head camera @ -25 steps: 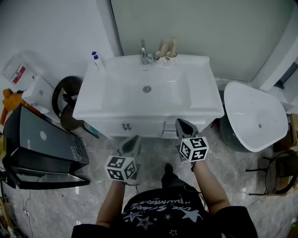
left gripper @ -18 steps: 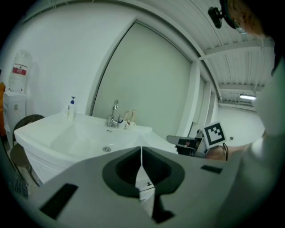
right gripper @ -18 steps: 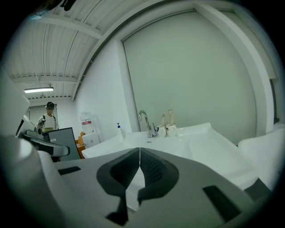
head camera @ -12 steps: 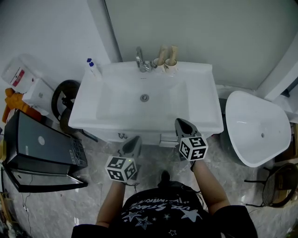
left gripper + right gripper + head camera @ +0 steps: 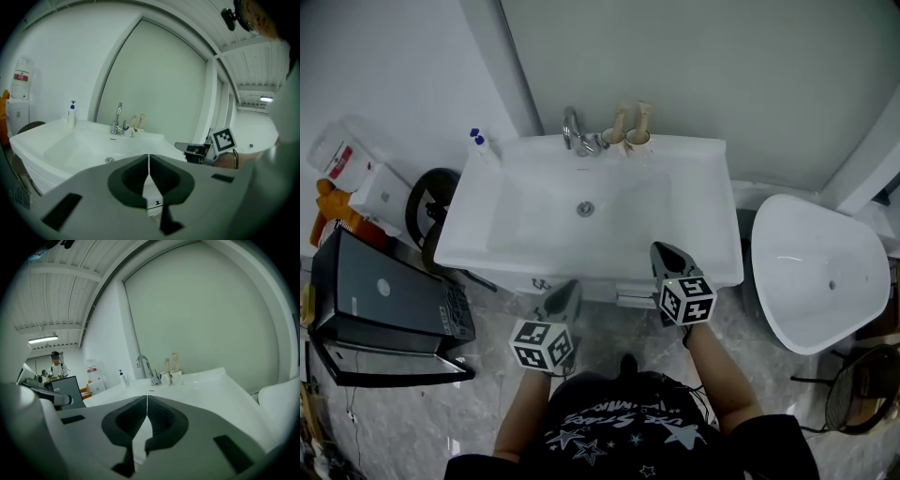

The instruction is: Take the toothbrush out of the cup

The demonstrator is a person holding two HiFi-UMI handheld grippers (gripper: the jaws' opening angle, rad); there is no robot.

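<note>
Left gripper [image 5: 569, 289]: jaws pressed together with nothing between them, as its own view shows [image 5: 148, 164]. It hangs just short of the sink's near edge.
Right gripper [image 5: 662, 249]: jaws likewise closed and empty [image 5: 146, 405]. In the head view its tips overlap the sink's near rim, a little further forward than the left one.
Sink [image 5: 712, 216]: white, directly ahead of both grippers.
Cups [image 5: 637, 139]: two pale cups side by side on the far rim. They sit ahead of both grippers across the whole basin, well apart from either and roughly between the two grippers' lines.
Toothbrush handles [image 5: 643, 112]: one pale upright handle stands in each cup, both fully seated. They are too small to show which one the task means.
Faucet [image 5: 574, 133]: just left of the cups, on the left gripper's side.
Step in hand: judged to be the approach. Nothing is grasped and neither gripper is near the cups.
Next move calls for: carrying one gripper over the basin to the far rim and parting its jaws. The right gripper looks the better placed. It should then close on a handle above the cup's lip and lift straight up.
Watch for: the second cup and the faucet crowd the target. The free gripper may need to steady the cup so that it does not tip or lift with the handle.
</note>
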